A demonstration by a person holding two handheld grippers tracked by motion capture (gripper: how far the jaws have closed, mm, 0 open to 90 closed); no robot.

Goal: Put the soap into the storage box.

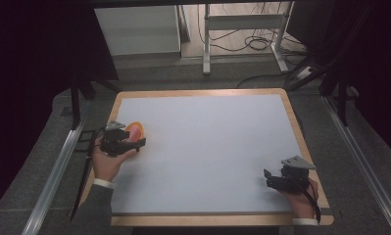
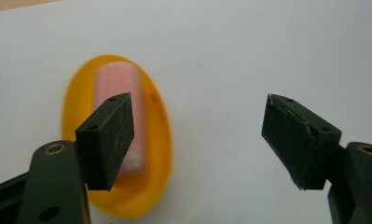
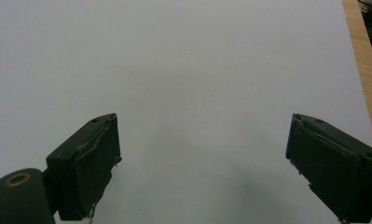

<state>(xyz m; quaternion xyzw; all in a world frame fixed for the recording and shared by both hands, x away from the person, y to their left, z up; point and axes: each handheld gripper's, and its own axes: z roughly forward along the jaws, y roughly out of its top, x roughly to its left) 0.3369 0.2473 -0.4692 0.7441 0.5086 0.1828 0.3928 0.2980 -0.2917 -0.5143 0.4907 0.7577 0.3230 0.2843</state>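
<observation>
- Near part of pink roll point(image 2: 118, 93) hidden behind a black pad of left gripper point(image 2: 197, 140).
- Near rim of yellow dish point(image 2: 160, 135) cut off at bottom edge of left gripper view.
- From high view, dish contents too small to tell, partly behind the gripper body.

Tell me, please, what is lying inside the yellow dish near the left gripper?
A pink roll lies lengthwise inside the yellow dish. One jaw of the open left gripper stands in front and covers the roll's middle, so that part cannot be seen.
</observation>
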